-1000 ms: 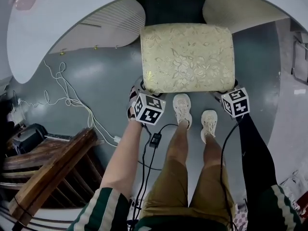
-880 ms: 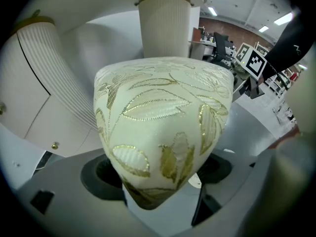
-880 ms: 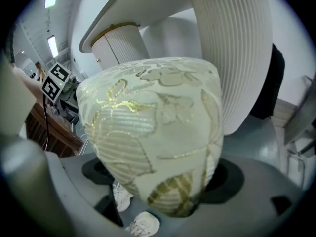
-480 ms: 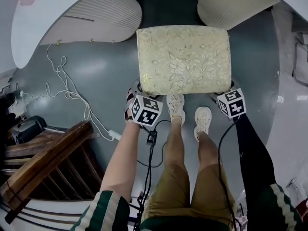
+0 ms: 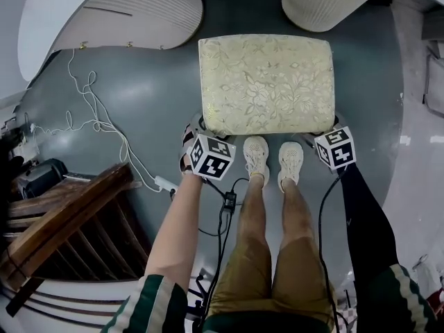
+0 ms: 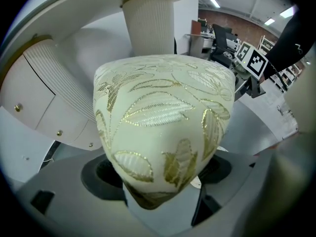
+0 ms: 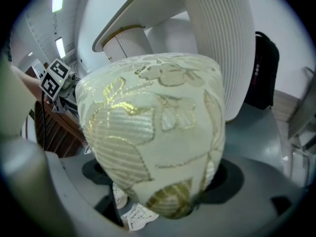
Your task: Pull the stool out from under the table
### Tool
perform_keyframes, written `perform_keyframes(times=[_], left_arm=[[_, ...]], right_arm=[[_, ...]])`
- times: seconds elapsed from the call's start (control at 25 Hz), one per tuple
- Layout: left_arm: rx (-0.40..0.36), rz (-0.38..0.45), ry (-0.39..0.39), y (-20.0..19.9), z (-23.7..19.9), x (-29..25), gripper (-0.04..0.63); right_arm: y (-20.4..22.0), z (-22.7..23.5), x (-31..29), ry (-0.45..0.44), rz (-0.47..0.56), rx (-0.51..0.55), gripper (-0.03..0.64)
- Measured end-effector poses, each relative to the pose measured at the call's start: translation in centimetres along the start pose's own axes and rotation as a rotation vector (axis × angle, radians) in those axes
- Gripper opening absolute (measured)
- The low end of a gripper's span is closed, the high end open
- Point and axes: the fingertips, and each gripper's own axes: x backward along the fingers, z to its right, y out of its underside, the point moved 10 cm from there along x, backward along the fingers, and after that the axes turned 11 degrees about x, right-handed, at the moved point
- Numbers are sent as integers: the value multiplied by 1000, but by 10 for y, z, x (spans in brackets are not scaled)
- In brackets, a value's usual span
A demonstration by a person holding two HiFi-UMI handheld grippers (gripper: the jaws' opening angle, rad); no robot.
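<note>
gold-patterned stool [image 5: 267, 82] sits on the grey floor [image 5: 132, 109], just out from the white table [image 5: 104, 12], right at the person's shoes [image 5: 258, 159]. left gripper [image 5: 205, 139] clamps its near-left corner, right gripper [image 5: 331, 139] bites the near-right corner.

shorts [image 5: 263, 276]: khaki | sneakers [image 5: 258, 159]: cream | sleeves [image 5: 149, 304]: green-white striped | gripper cubes [image 5: 211, 157]: black-white markers | cables [image 5: 227, 201]: black

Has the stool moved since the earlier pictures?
Yes. In the head view the stool has come toward the person, farther out from the white table pedestals.
</note>
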Motion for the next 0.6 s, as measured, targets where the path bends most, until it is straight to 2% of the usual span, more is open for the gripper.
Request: perform_keyframes(times=[0.6], left_arm=[[21, -27, 40, 3, 0, -2, 422]], right_arm=[[-1, -3, 6, 6, -49, -4, 503]])
